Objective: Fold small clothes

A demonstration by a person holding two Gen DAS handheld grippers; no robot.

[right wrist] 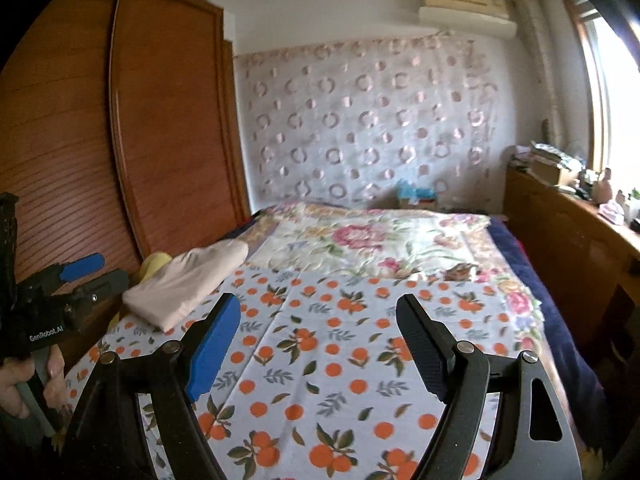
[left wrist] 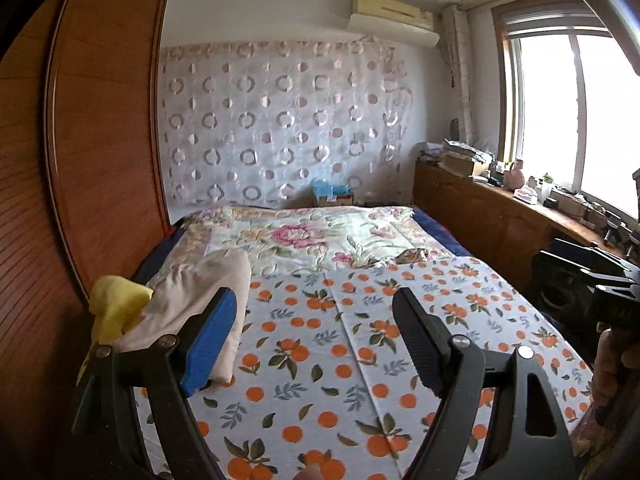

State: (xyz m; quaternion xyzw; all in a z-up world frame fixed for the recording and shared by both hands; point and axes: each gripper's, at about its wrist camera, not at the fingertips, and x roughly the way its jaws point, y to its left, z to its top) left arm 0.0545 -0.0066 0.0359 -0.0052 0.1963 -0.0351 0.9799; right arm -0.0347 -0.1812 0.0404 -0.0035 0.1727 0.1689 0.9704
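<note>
At the far left a yellow cloth [left wrist: 116, 312] lies crumpled at the bed's [left wrist: 434, 236] edge against the wardrobe [left wrist: 100, 128], likely waiting its turn. Just right of it, touching, your beige garment [left wrist: 200, 300] sits folded flat on the orange-print sheet [left wrist: 340, 360], set aside to keep the middle free. Its long axis runs from the near-left edge toward the far floral quilt [left wrist: 304, 236]. Your left claw [left wrist: 316, 340] hovers above the sheet, fingers apart, holding nothing. Your right claw [right wrist: 320, 344] is likewise apart and empty, to the right.
</note>
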